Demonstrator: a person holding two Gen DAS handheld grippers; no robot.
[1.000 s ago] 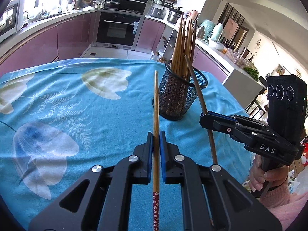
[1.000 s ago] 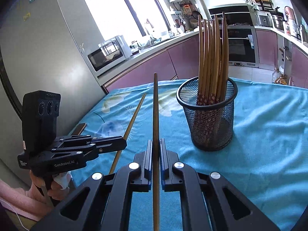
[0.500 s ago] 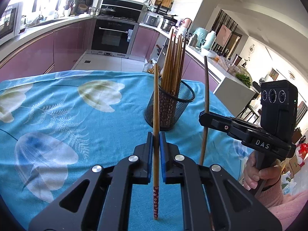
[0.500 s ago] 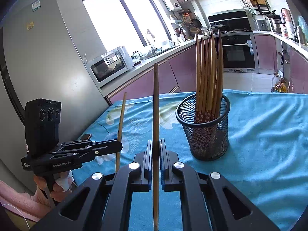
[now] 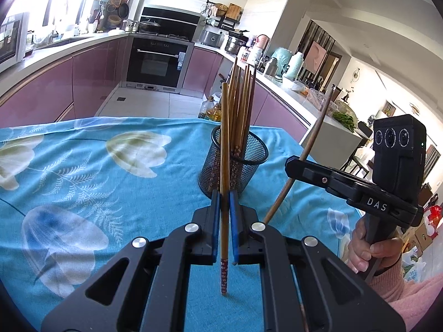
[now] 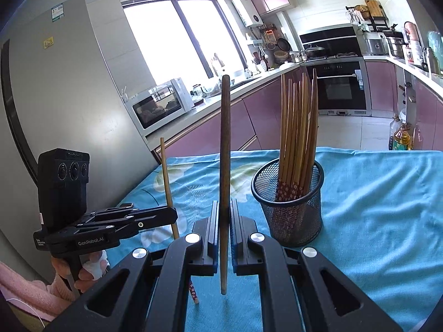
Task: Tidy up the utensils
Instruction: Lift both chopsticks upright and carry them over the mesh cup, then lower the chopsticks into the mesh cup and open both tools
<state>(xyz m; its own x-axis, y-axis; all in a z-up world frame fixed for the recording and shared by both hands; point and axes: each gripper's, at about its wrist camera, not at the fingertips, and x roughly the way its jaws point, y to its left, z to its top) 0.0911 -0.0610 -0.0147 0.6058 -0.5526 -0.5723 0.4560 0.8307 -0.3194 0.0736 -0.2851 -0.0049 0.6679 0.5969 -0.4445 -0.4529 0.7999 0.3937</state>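
Note:
A black mesh cup [image 5: 235, 166] stands on the blue cloth and holds several wooden chopsticks; it also shows in the right wrist view [image 6: 288, 218]. My left gripper [image 5: 224, 199] is shut on a light chopstick [image 5: 224, 138] with a red flowered end, held nearly upright in front of the cup. My right gripper [image 6: 224, 210] is shut on a darker chopstick [image 6: 224, 144], upright, left of the cup. The right gripper also shows in the left wrist view [image 5: 293, 166], and the left gripper in the right wrist view [image 6: 170, 215].
The table carries a blue flowered cloth [image 5: 97, 166]. Its far edge drops to the kitchen floor. Pink cabinets, an oven [image 5: 157, 63] and a microwave [image 6: 160, 108] stand behind. The cup sits near the table's right edge.
Both grippers have tilted their chopsticks up from lying low over the cloth to nearly upright. Both stay shut. The cup has not moved.

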